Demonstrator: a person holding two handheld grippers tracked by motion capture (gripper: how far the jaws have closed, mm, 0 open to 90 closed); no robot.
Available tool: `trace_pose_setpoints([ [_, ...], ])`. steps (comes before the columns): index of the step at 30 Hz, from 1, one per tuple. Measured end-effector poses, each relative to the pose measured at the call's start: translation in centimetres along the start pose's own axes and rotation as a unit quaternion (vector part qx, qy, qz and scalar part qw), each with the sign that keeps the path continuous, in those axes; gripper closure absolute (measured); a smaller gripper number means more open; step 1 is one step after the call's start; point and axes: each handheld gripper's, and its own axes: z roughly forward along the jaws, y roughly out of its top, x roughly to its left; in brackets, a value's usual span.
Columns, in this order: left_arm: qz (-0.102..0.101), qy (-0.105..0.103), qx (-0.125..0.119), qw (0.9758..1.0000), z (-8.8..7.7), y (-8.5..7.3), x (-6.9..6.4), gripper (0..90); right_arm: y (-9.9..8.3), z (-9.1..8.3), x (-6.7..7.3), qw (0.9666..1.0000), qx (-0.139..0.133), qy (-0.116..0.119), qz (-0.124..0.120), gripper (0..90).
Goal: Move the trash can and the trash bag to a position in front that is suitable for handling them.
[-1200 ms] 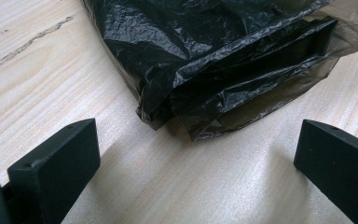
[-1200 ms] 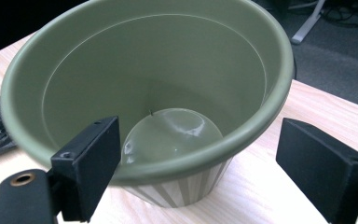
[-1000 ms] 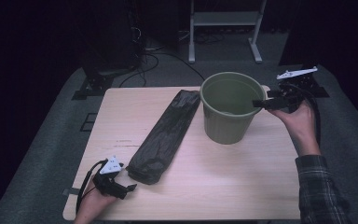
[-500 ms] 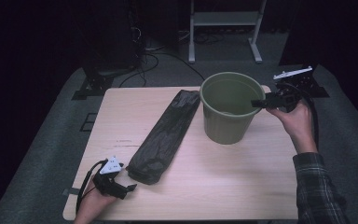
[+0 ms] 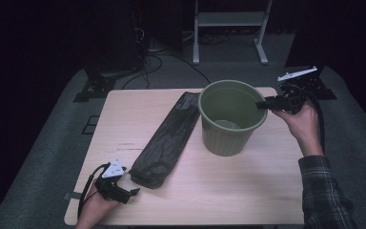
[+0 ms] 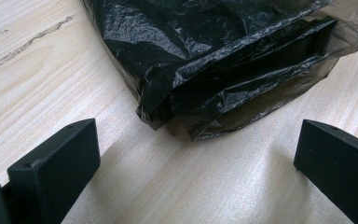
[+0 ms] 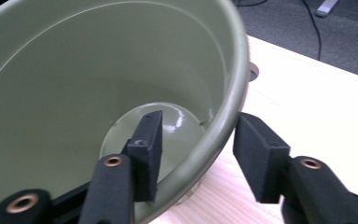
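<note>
while the left tongs point(image 5: 132, 192) stay wide open, the right tongs point(image 7: 198, 144) now straddle the bucket point(image 5: 228, 117) rim, unclosed.

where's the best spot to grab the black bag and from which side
Probably the near open end of the black bag, coming low along the table from the person's side, where the left gripper already sits with jaws wide apart. The bag lies flat, but that end's folded layers lift off the wood a little, giving one jaw an edge to slip under.
</note>
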Motion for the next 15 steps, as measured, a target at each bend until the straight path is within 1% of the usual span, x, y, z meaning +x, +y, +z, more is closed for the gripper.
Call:
trace_pose_setpoints([
  [9,0.0,0.0,0.0,1.0,0.0,0.0,-0.01,0.0,0.01,-0.01,0.32,0.9998,0.004,0.016,-0.014,69.7],
  [13,-0.001,0.0,0.0,1.0,0.01,0.0,-0.01,0.0,0.01,0.05,0.59,0.9996,0.002,0.017,-0.024,77.1],
  [15,-0.001,0.0,0.0,1.0,0.01,0.0,-0.01,0.0,0.01,0.13,0.77,0.9994,0.001,0.02,-0.029,79.2],
])
